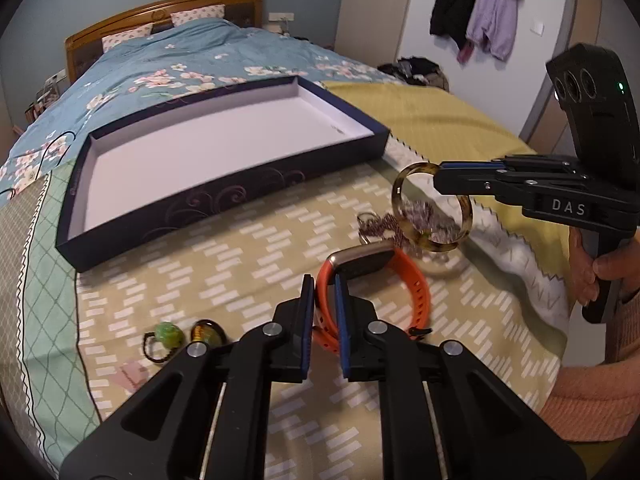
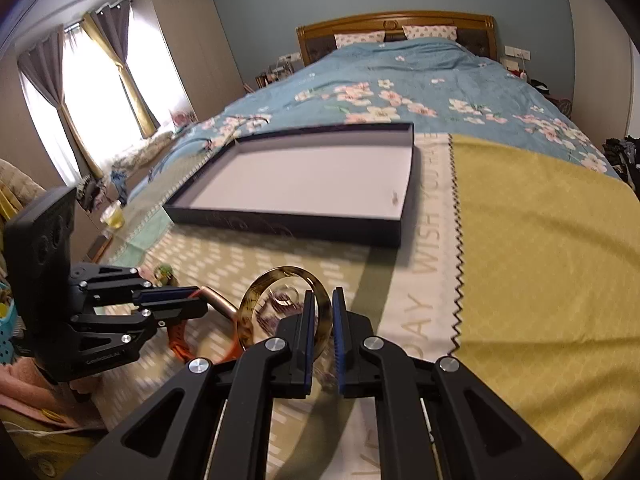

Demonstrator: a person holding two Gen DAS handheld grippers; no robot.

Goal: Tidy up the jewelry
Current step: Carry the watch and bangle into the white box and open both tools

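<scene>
My left gripper (image 1: 325, 296) is shut on the strap of an orange watch (image 1: 416, 292), lifted just above the bed cover; it also shows in the right wrist view (image 2: 176, 300). My right gripper (image 2: 323, 312) is shut on a tortoiseshell bangle (image 2: 256, 300), held in the air; it also shows in the left wrist view (image 1: 440, 170) with the bangle (image 1: 466, 216). A dark, shallow box (image 1: 224, 188) with a white, empty inside lies ahead on the bed (image 2: 280, 222). A silvery chain (image 1: 384, 224) lies under the bangle.
A green bead hair tie (image 1: 170, 334) and an amber ring-like piece (image 1: 204, 332) lie left of my left gripper. A yellow cloth (image 2: 540, 240) covers the bed's right side. The floral quilt (image 2: 420, 92) lies behind the box.
</scene>
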